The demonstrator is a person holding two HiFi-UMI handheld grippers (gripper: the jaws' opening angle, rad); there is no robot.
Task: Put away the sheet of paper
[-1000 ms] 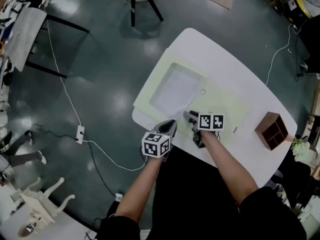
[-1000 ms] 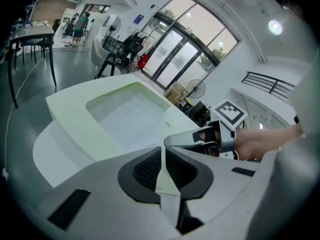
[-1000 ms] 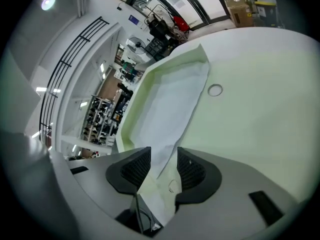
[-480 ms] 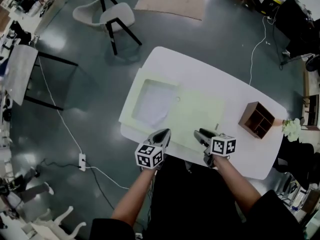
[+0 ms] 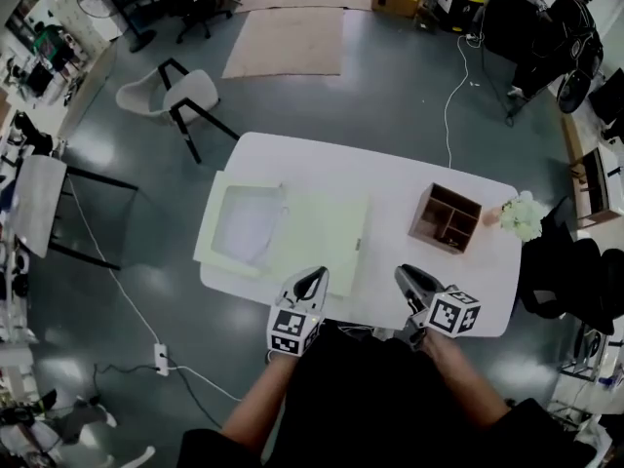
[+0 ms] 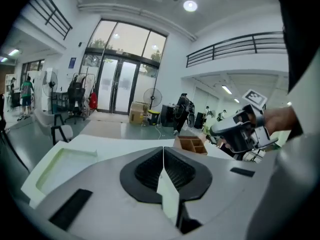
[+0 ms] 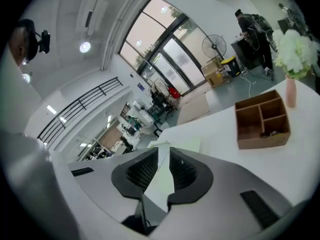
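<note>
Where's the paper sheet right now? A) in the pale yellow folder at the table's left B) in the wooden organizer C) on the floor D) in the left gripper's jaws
A: the head view shows the white sheet lying in the open pale yellow folder, well apart from the wooden organizer.

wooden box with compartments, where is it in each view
Head view: wooden box right of centre on the white table.
Left gripper view: wooden box at centre, slightly right.
Right gripper view: wooden box at right, beside the flowers.
Shared landmark: the white table under it.
</note>
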